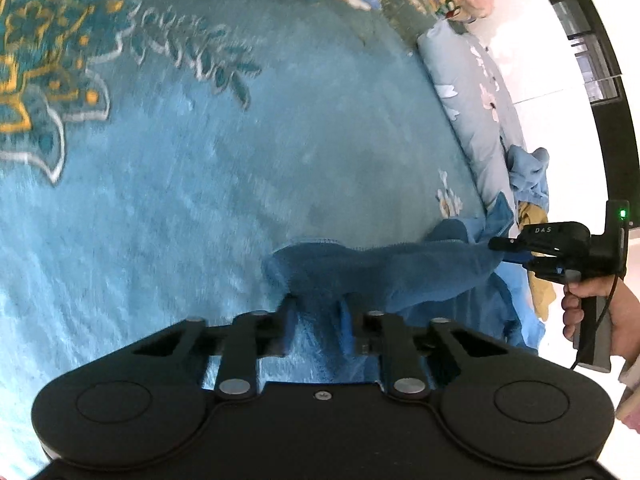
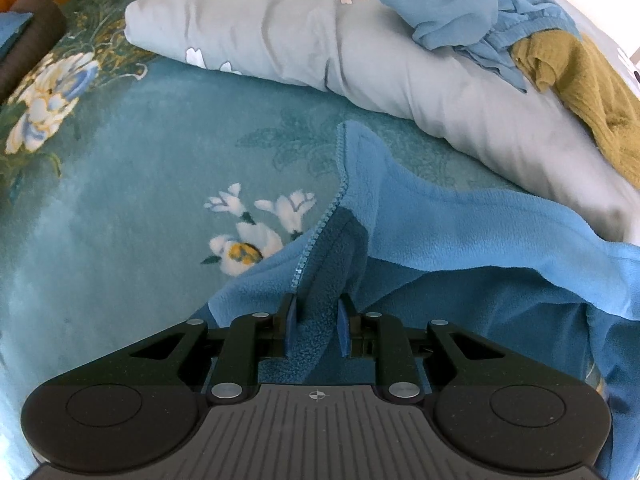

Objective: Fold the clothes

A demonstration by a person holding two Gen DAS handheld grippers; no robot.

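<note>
A blue fleece garment (image 1: 384, 268) with a zipper edge hangs stretched between both grippers above the teal carpet. My left gripper (image 1: 318, 304) is shut on one end of it. My right gripper (image 1: 516, 254), held in a hand at the right of the left wrist view, is shut on the other end. In the right wrist view the right gripper (image 2: 316, 312) pinches a fold of the blue fleece (image 2: 440, 220) beside its zipper, and the rest drapes down to the right.
A teal floral carpet (image 1: 240, 168) covers the floor. A pale grey flowered pillow (image 2: 320, 40) lies ahead, with a light blue garment (image 2: 452, 16) and a mustard-yellow garment (image 2: 588, 84) piled on it. A dark roll (image 2: 28, 36) lies at far left.
</note>
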